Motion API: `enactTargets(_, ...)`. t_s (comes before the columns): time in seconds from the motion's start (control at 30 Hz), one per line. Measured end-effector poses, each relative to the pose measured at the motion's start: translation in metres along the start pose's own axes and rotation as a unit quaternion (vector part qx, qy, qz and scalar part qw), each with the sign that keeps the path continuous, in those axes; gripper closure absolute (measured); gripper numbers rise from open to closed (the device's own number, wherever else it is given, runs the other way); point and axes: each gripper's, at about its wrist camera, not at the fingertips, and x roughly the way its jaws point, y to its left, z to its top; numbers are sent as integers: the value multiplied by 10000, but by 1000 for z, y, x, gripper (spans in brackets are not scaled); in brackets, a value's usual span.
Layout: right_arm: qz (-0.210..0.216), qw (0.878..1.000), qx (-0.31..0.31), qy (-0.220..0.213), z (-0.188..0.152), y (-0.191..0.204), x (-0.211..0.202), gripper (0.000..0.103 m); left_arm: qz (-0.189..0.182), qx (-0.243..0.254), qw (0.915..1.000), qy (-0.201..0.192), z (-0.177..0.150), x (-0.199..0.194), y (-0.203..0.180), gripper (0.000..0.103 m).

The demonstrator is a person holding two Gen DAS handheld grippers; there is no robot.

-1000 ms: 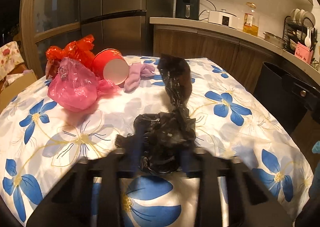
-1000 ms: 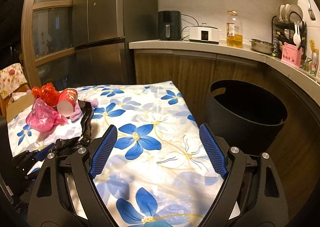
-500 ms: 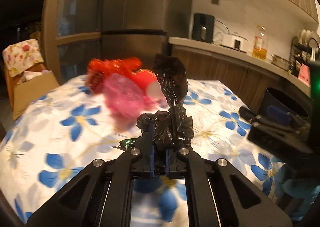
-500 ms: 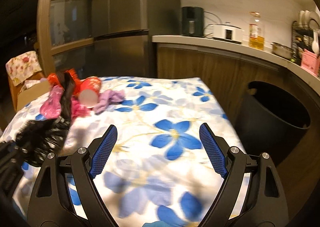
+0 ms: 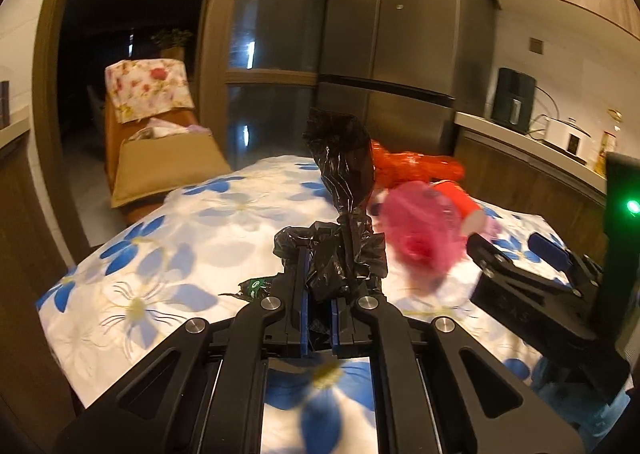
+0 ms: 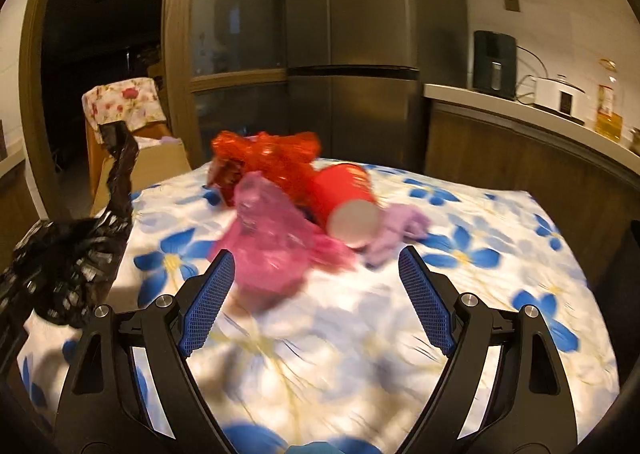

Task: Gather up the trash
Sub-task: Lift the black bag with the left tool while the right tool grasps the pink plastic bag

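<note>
Gripping a crumpled black plastic bag [image 5: 344, 254], the left gripper [image 5: 318, 318] has its jaws pinched nearly together on it above the flowered tablecloth [image 5: 192, 238]. The right gripper [image 6: 316, 302] stands wide open and empty, facing the pink plastic bag [image 6: 268, 242], which lies just ahead, slightly left of centre. The right is nearer.

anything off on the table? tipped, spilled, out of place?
The red cup lies tipped on its side on the floral tablecloth, open end toward the camera, amid a pink bag, red wrapper and purple glove. No spill visible.
</note>
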Motion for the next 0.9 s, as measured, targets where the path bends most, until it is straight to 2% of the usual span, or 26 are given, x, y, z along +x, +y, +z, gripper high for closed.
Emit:
enactTargets(0.1, 16, 10000, -33, 67, 5, 12, 15, 21, 38, -113, 9999, 33, 1, 2, 8, 95)
enactTargets(0.2, 15, 9998, -61, 197, 6, 18, 30, 29, 51, -150, 9999, 26, 2, 3, 11, 95)
enactTargets(0.27, 57, 9995, -53, 305, 5, 19, 37, 39, 39, -174, 9998, 43, 2, 4, 12, 95)
enactTargets(0.37, 111, 9989, -78, 440, 3, 21, 42, 43, 16, -189, 9998, 78, 1, 6, 13, 95)
enactTargets(0.5, 260, 9990, 25, 371, 7, 22, 36, 42, -19, -196, 9998, 100, -1, 5, 12, 95)
enactTargets(0.6, 321, 9988, 12, 360, 10, 26, 37, 31, -41, -196, 9998, 79, 0, 4, 13, 95)
enactTargets(0.73, 185, 9990, -125, 381, 13, 34, 41, 30, -32, -184, 9998, 64, 0, 2, 13, 95)
enactTargets(0.9, 340, 9984, -34, 442, 13, 34, 43, 30, -2, -204, 9998, 85, 0, 3, 14, 95)
